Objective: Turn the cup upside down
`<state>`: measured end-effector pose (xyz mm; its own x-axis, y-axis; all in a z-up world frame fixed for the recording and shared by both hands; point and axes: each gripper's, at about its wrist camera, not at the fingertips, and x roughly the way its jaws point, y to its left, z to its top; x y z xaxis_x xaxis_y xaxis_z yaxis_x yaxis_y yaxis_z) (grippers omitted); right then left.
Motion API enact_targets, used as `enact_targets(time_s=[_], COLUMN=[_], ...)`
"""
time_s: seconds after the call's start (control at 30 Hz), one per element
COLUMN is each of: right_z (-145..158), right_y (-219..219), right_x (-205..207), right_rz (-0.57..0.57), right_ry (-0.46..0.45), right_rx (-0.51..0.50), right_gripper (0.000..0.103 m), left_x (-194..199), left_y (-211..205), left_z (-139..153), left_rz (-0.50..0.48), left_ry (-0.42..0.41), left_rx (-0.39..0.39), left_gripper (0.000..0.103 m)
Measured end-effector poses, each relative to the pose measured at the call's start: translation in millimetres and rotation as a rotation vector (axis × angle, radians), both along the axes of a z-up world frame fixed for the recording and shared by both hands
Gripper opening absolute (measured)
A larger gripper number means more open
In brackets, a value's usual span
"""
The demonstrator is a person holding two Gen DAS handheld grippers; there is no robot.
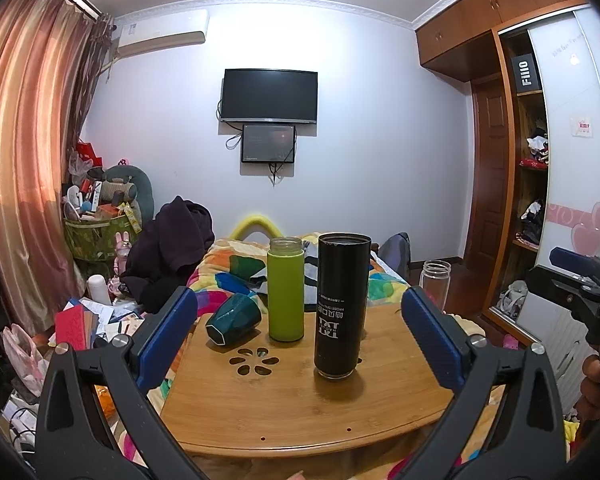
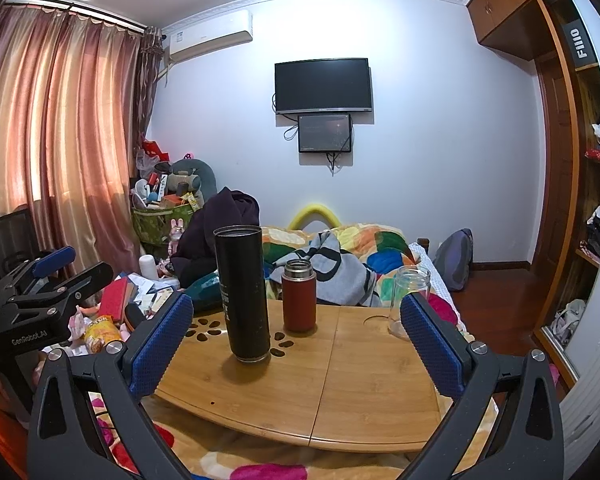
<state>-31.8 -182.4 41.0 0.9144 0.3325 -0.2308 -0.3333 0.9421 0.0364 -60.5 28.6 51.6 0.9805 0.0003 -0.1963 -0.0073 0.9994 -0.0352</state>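
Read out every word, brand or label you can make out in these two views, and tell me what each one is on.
"FiiO": black box on the wardrobe's top shelf, letters turned sideways.
"GenRobot.AI": body of the left gripper, seen from the right wrist view.
White print on the black tumbler: upside down, Chinese characters and small Latin letters, too small to read.
Air conditioner sticker: blurred.
Red card on the wardrobe door: unreadable.

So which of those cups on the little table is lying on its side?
The dark teal faceted cup, at the table's far left corner, its base facing the camera. The green bottle, black tumbler, red flask and clear glass jar all stand upright.
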Motion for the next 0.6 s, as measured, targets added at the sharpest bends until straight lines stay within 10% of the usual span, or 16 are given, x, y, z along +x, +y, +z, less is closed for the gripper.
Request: enact_targets(time_s=[0.6], right_z=[0.2], right_y=[-0.1], right_x=[3.7], right_rz=[0.002], right_ry=[0.009], right_rx=[0.000], right_gripper=[0.103], left_x=[3.9], left_y=[3.5], left_z=[-2.7], left_rz=[-0.012], left_ry=[0.025], left_rx=[-0.024], left_gripper=[0.103])
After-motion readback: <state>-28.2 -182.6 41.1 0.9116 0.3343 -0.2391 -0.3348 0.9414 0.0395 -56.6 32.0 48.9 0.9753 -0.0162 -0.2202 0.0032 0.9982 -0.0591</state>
